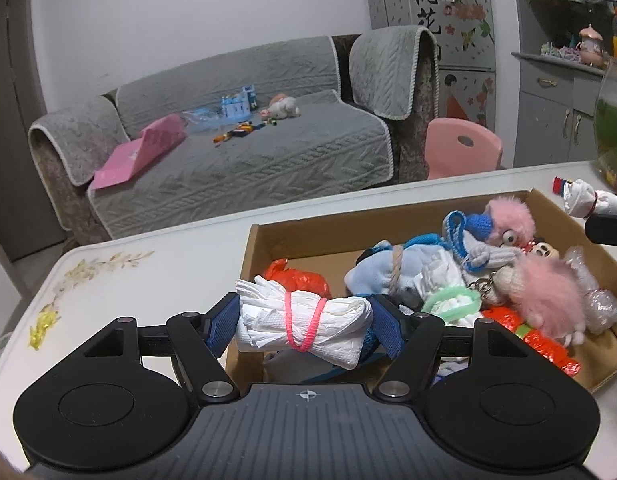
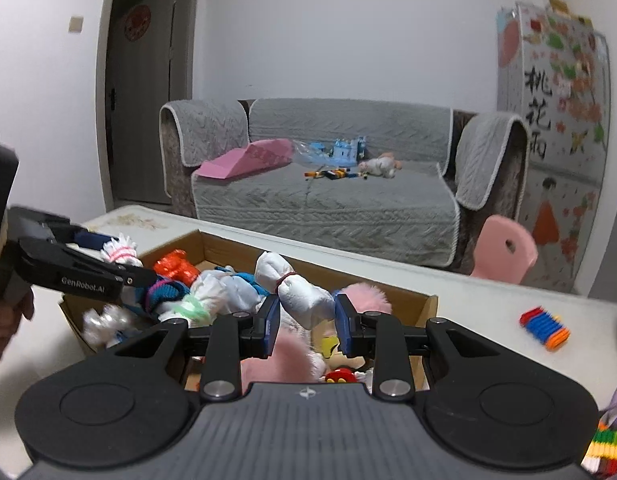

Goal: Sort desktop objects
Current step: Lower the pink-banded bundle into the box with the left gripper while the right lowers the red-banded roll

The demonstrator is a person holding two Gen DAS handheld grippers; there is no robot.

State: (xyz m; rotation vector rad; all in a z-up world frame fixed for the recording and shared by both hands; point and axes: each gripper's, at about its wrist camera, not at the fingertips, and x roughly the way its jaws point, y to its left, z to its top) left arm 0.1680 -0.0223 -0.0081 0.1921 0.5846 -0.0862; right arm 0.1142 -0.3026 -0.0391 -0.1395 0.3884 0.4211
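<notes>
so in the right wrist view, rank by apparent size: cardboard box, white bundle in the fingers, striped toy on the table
1. cardboard box
2. white bundle, though it sits close to the camera, so it looks inflated
3. striped toy

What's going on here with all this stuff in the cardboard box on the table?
A person is sorting small items with a handheld tool in each hand. The left tool grips a white tissue bundle tied with a pink band, above the near edge of the cardboard box. The right tool grips a white cloth bundle tied with a red band over the same box, which already holds plush toys and wrapped bundles.
</notes>
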